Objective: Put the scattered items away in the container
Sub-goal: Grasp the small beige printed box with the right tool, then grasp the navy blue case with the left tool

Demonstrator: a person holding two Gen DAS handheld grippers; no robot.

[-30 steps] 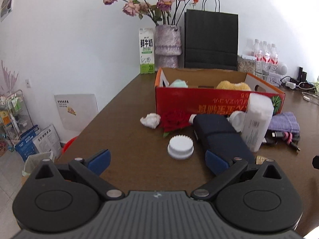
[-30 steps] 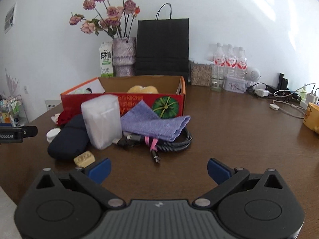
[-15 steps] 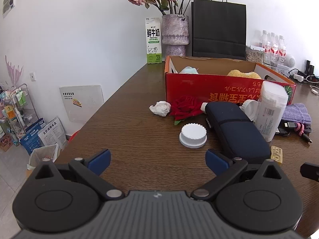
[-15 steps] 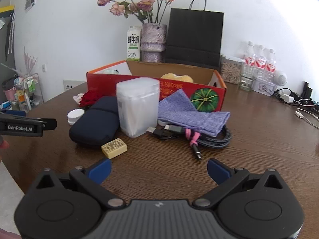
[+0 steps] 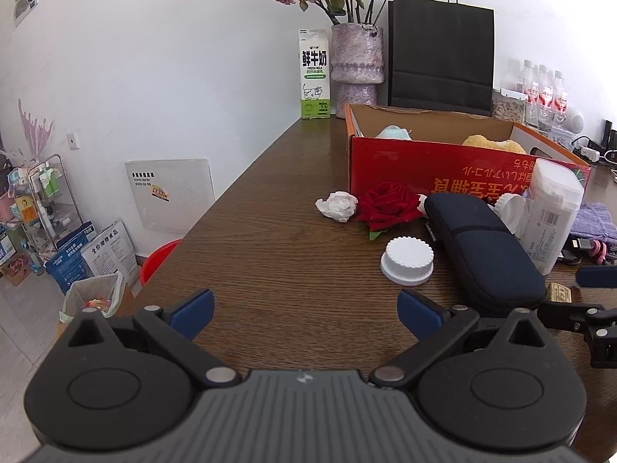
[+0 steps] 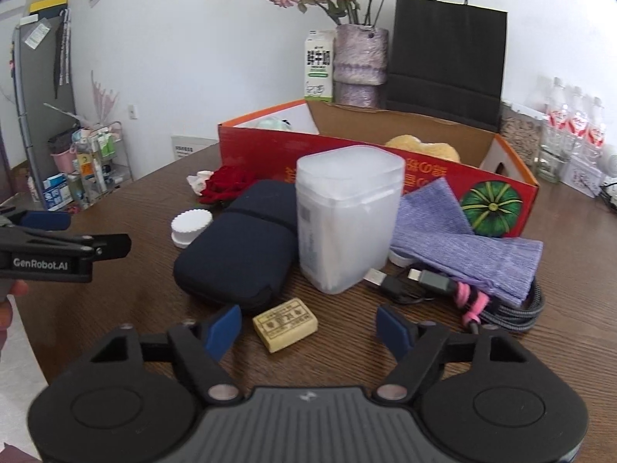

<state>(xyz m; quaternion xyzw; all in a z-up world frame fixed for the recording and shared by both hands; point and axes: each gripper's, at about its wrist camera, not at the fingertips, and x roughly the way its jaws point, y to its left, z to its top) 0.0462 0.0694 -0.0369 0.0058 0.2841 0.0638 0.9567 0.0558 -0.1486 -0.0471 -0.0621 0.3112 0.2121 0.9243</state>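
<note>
Both tools are spread wide and holding nothing; the right tool hovers low over the bench with a small yellow block sitting right between its fingers — not touched; just ahead of it are the navy case and frosted tub, red box behind them; the left tool has the white cap ahead, slightly right.

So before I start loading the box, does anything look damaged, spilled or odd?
Nothing spilled or broken. The one oddity: the red cardboard box has its printed lettering upside down from this side. A crumpled white tissue lies by the red rose, loose on the table.
</note>
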